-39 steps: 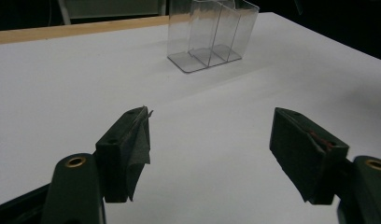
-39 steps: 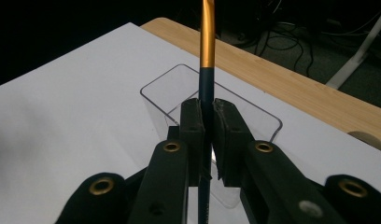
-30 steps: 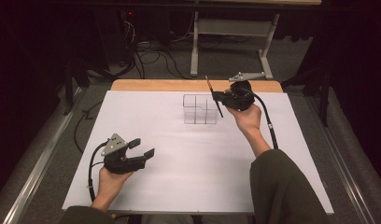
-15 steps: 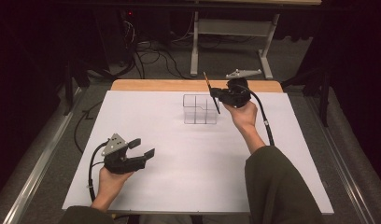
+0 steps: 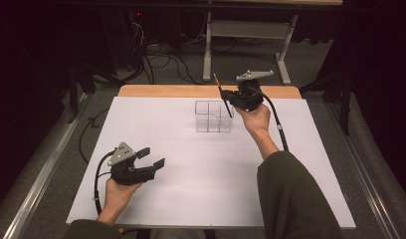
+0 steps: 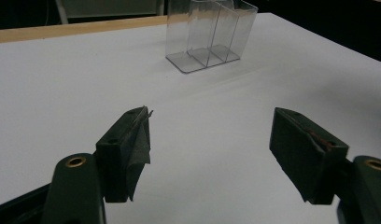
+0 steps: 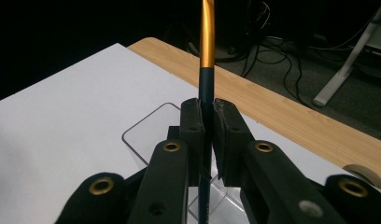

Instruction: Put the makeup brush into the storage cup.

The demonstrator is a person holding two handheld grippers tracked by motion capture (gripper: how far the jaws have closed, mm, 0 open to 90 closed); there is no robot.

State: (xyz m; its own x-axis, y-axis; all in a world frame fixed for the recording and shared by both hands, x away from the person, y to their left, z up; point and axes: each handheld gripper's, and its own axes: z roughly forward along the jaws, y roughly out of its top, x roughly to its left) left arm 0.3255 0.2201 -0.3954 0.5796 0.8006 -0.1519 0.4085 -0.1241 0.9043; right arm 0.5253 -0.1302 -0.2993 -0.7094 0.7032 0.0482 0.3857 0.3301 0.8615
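1. While our right gripper (image 5: 230, 98) hangs over the clear box (image 5: 213, 117) at the far middle of the white table (image 5: 191, 199), its jaws are clamped tight on a pen (image 7: 206, 56).
2. We see the pen, dark below and orange above, standing nearly upright, its lower end inside the box.
3. Our left gripper (image 5: 152, 157) rests near the table's front left corner, jaws wide apart, holding nothing.
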